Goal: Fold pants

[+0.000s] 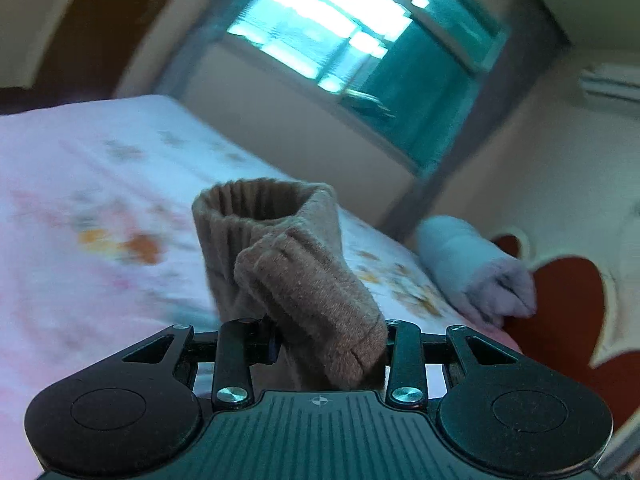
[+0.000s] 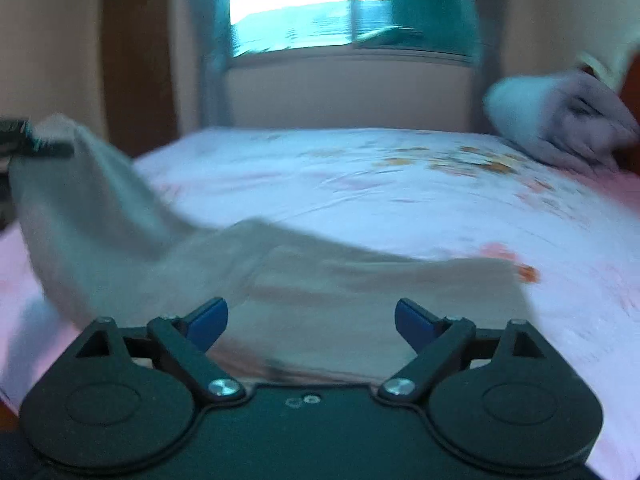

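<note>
Pants (image 2: 320, 280): spread on the bed (image 2: 360, 184), cuffs lifted at left.
Left gripper (image 1: 328, 336): clamped on both ribbed cuffs.
Right gripper (image 2: 311, 316): jaws wide, empty, over the cloth.
Fold well: probably carry the cuffs level across to the waistband, keeping edges aligned.

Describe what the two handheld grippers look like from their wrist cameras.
Both share a black body with two round lobes, black linkage arms and silver screws. The left gripper has a ribbed centre plate with a small crosshair mark. The right gripper has blue pads on its fingertips and small ring marks on its plate. No cables or sleeves show.
</note>
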